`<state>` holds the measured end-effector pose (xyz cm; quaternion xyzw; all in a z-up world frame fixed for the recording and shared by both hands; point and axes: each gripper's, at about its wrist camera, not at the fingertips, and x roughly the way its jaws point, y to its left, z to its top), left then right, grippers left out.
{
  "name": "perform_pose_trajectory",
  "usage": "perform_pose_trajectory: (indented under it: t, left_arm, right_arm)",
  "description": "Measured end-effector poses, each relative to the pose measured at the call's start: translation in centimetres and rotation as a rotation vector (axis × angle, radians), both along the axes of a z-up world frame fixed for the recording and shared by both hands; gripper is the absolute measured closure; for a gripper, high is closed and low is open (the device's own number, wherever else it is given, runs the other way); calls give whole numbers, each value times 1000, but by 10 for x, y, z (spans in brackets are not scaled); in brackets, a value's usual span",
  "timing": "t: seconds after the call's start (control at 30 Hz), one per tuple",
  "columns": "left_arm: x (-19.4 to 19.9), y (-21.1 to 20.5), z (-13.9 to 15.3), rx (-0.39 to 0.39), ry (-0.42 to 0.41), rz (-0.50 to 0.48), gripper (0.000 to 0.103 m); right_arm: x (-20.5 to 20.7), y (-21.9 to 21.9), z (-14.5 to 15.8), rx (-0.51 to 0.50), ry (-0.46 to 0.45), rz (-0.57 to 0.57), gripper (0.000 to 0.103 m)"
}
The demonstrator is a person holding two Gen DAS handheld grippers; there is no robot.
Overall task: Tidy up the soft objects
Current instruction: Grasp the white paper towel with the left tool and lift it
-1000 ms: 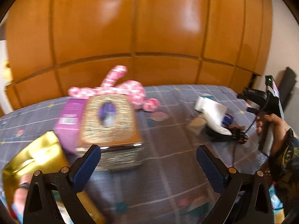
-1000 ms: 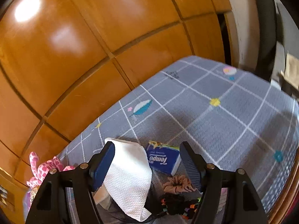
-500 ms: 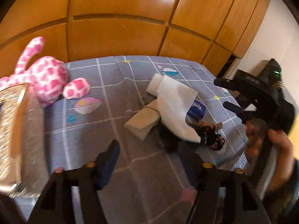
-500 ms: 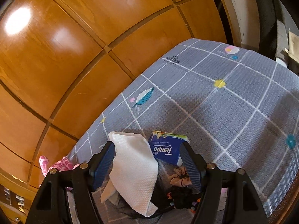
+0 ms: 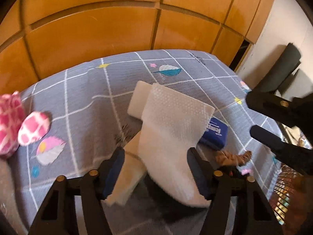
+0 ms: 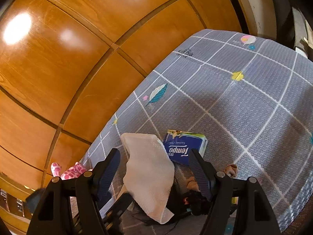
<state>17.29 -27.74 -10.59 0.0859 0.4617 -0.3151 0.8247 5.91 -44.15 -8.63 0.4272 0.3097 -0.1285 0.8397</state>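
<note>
From my left gripper [image 5: 156,168], the jaws stand spread wide with nothing pinched; the near end of the white paper towel [image 5: 172,137] hangs in the gap between them, and I cannot tell whether it touches either pad. A beige folded cloth [image 5: 129,174] lies just under the towel's left edge, close to my left finger. Under the towel's near end sits something dark that I cannot make out. To the right, near my right finger, a tan scrunchie [image 5: 232,157] rests on the grey checked mat [image 5: 86,101]. Just beyond it the blue Tempo tissue pack [image 5: 215,135] is partly tucked under the towel's right edge. At the left edge the pink-and-white plush toy [image 5: 33,130] lies well apart from this pile. The towel's far end drapes over a white block [image 5: 138,101]. Farthest off stands the wooden panelled wall [image 5: 117,25].

From my right gripper [image 6: 154,170], the jaws are likewise spread and hold nothing; the towel [image 6: 150,168] lies between them below. The tissue pack [image 6: 185,146] sits just beyond my right finger, and the scrunchie [image 6: 231,169] peeks out to its right. The plush toy [image 6: 72,171] shows far left by the wall [image 6: 78,58].
</note>
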Motion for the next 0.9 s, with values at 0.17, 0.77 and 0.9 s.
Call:
perform_pose_trajectory:
  t: [0.17,0.77,0.9]
  left_arm:
    - [9,-22,-14,56,-23,-41,97]
    - [-64,119,7,13,-44,128,97]
    - [-69,135,-18,31,50,121,97]
  right_arm:
    - [2,0,-3,15,5,11,30]
    - [2,4,-1,-36,23,13,30]
    - [4,5,-3,-51,51,15,30]
